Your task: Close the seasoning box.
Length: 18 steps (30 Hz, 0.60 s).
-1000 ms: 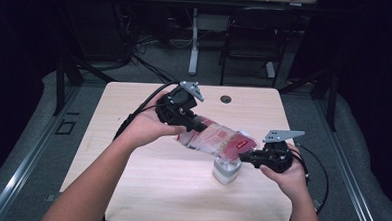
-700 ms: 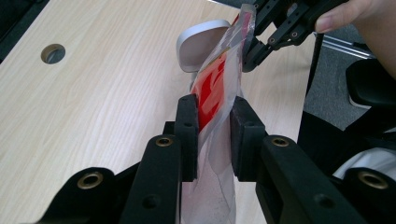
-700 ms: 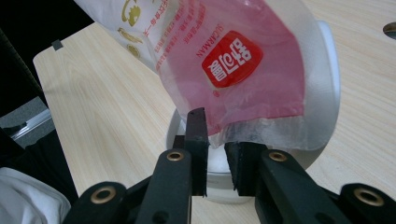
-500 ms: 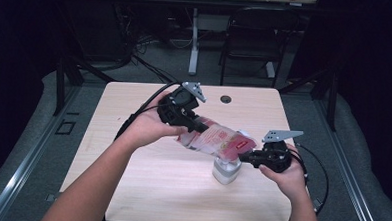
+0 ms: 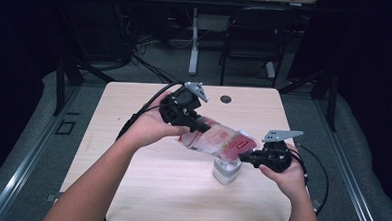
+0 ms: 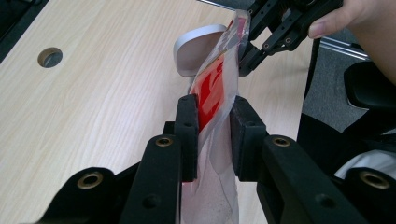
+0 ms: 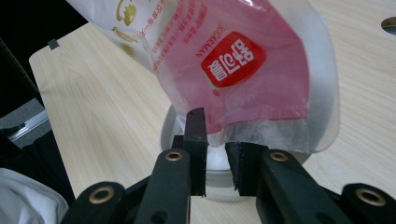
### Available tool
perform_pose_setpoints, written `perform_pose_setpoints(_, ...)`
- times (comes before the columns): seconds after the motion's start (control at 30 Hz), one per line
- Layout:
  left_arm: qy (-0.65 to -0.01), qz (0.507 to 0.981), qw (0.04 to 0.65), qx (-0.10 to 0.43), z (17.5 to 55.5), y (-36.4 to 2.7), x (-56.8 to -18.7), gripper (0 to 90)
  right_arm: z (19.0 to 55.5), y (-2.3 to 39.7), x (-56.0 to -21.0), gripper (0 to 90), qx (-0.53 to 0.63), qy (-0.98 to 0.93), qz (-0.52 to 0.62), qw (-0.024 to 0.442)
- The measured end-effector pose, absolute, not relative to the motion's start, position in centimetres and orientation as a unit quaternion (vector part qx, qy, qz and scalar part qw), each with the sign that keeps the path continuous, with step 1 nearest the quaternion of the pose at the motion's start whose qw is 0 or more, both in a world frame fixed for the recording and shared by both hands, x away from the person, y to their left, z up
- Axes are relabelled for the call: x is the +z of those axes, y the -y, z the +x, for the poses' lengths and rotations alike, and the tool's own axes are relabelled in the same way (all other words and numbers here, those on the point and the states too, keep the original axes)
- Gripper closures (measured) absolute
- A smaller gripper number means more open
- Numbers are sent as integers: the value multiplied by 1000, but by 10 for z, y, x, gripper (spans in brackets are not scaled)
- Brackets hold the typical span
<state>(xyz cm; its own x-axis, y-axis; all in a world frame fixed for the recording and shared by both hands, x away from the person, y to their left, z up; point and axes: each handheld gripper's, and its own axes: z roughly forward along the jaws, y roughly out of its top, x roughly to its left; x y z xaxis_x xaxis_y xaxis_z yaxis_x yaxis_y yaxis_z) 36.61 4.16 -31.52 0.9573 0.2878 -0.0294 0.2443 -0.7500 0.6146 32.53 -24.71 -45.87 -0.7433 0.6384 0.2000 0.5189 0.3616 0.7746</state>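
A clear plastic bag with red print (image 5: 217, 140) hangs tilted above the table between both grippers. My left gripper (image 5: 203, 127) is shut on its upper end; in the left gripper view the jaws (image 6: 212, 116) press the bag (image 6: 212, 88) from both sides. My right gripper (image 5: 246, 155) is shut on the bag's lower edge, and in the right gripper view the film (image 7: 233, 60) runs down into its jaws (image 7: 217, 140). A small white round container (image 5: 226, 172) stands on the table right under the bag's low end, partly hidden by the bag (image 7: 219, 179).
The light wooden table (image 5: 131, 177) has a round cable hole (image 5: 226, 99) near its far edge. Cables trail from both grippers over the table's left and right sides. A dark chair (image 5: 252, 38) and a table leg stand beyond the far edge.
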Motion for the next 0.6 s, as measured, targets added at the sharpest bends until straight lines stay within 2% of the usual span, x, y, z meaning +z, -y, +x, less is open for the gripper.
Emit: perform_pose_setpoints(0.6, -140, 935, 324, 34, 364, -38, -314, 752, 326, 249, -459, 775, 442, -821, 356, 70)
